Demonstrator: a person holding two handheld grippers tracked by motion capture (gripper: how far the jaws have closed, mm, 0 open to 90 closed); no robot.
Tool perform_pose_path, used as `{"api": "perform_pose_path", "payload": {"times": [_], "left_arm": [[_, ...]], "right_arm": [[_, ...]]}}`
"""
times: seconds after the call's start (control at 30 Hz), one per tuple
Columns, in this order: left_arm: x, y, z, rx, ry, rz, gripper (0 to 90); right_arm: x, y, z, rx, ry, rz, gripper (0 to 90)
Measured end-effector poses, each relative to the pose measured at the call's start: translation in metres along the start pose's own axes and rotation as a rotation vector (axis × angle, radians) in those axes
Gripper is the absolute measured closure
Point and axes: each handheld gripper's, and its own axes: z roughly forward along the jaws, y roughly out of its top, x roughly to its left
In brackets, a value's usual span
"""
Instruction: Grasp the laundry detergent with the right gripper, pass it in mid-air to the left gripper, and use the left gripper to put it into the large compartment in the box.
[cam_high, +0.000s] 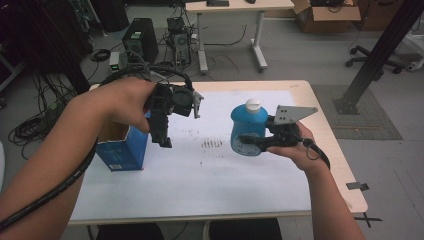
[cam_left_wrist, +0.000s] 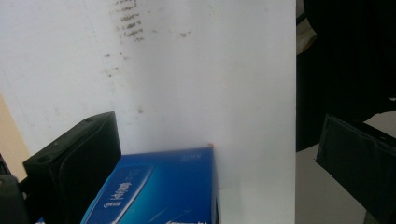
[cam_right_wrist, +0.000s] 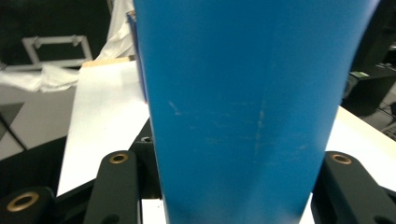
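R claw (cam_high: 250, 142) is clamped on a blue bottle (cam_high: 248, 130) w/ a white cap (cam_high: 253, 105), gripping it low on the body, one jaw each side; bottle is upright and held up off the counter (cam_high: 210, 190), over its right-centre part above the white sheet (cam_high: 200, 170). In the right gripper view the bottle's blue wall (cam_right_wrist: 243, 116) sits tight betw. the two black jaws, pads pressed on both flanks. Grey three-cornered plate on top of that claw points away to the right. L claw (cam_high: 167, 137) hangs pointing down, just beside an open blue box (cam_high: 122, 147) standing at the counter's left edge. Its jaws are spread wide w/ nothing betw. the pads; in the left gripper view the blue box (cam_left_wrist: 159, 191) lies below, nearer the left jaw, not pinched. Dark smudge marks (cam_high: 211, 144) on the sheet sit betw. box and bottle. Box and bottle are well apart.
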Motion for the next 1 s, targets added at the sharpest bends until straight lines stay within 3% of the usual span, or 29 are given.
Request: {"api": "perform_pose_path", "payload": {"times": [0.07,0.2,0.63,1.0], "left_arm": [[0.001,0.002,0.0,-0.004,-0.004,0.002,0.2],[0.005,0.003,0.001,-0.004,-0.016,-0.008,0.2],[0.013,0.0,0.005,-0.022,-0.06,-0.041,0.2],[0.013,0.003,0.013,-0.038,-0.073,-0.036,0.2]], "right_arm": [[0.003,0.004,0.002,0.007,0.041,-0.02,46.5],[0.008,0.008,0.004,0.006,0.079,-0.039,46.6],[0.02,0.007,0.021,0.003,0.132,-0.064,46.5],[0.025,-0.005,0.049,-0.038,0.156,-0.059,46.4]]}}
